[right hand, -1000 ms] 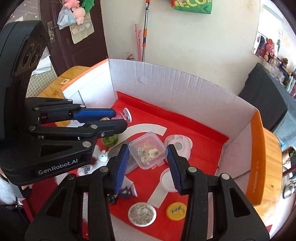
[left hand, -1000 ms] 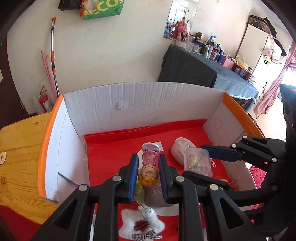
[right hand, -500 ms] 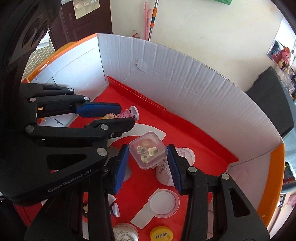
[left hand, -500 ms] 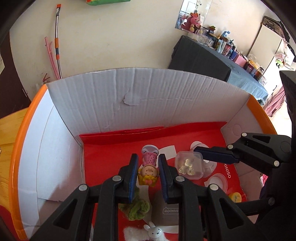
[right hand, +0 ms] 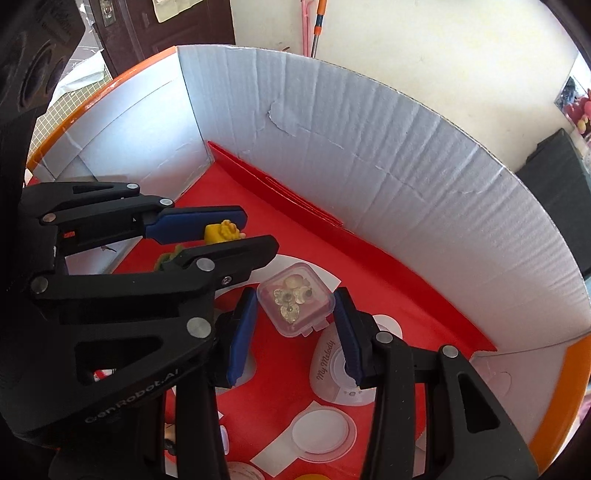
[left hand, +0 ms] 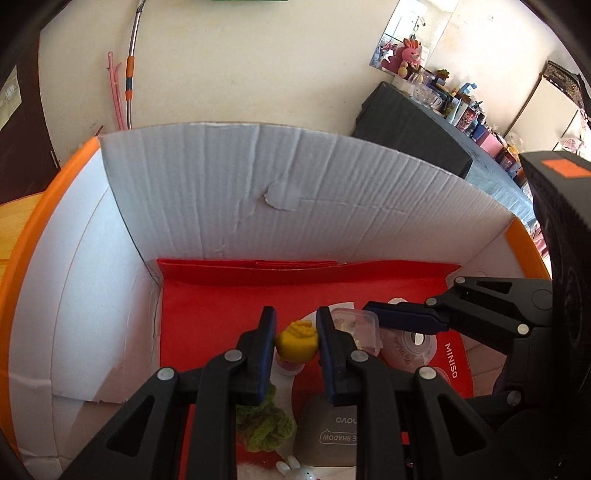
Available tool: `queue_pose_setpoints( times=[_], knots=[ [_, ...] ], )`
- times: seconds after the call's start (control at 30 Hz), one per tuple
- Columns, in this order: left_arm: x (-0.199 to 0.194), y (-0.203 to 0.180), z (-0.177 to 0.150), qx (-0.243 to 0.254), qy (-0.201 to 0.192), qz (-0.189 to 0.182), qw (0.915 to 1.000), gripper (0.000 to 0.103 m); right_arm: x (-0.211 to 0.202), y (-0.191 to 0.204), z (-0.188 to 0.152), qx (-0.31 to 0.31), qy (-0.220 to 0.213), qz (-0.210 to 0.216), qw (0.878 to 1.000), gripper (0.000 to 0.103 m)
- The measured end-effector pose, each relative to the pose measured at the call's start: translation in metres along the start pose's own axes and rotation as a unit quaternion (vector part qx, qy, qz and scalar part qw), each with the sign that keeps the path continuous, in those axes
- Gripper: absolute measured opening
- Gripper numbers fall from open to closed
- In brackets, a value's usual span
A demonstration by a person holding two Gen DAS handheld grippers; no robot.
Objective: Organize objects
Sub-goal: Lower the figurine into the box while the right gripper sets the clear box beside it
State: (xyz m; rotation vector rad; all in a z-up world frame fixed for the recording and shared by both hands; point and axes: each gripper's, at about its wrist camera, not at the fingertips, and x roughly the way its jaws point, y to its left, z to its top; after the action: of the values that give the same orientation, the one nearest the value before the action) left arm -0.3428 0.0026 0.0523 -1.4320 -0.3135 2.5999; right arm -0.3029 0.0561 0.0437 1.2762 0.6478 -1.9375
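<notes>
A plain cream plaster wall [left hand: 258, 74] fills the far side, brightly daylit. A metal mop handle with an orange band [left hand: 129, 74] leans against it at the left, beside thin pink rods [left hand: 115, 94]. Far right, a long table under a dark cloth [left hand: 413, 129] carries crowded bottles and jars. A dark brown wooden door [right hand: 162, 33] stands at the far left.
</notes>
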Motion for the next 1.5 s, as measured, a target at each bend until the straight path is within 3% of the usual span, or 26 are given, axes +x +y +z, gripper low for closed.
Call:
queue_pose_setpoints(
  times=[0.93,1.2,1.5],
  knots=[
    [0.007,0.003,0.005,-0.057,0.002,-0.006,0.9984,0.023,-0.001,-0.013,-0.003,0.035,0.001,0.02,0.999,0.041],
    [0.007,0.0,0.008,-0.054,-0.014,-0.001,0.9984,0.023,-0.006,-0.013,-0.006,0.04,-0.004,0.018,0.999,0.041],
    [0.013,0.005,0.008,-0.068,0.0,-0.012,0.9976,0.023,-0.011,-0.008,-0.011,0.023,-0.002,0.005,1.0,0.041]
  ],
)
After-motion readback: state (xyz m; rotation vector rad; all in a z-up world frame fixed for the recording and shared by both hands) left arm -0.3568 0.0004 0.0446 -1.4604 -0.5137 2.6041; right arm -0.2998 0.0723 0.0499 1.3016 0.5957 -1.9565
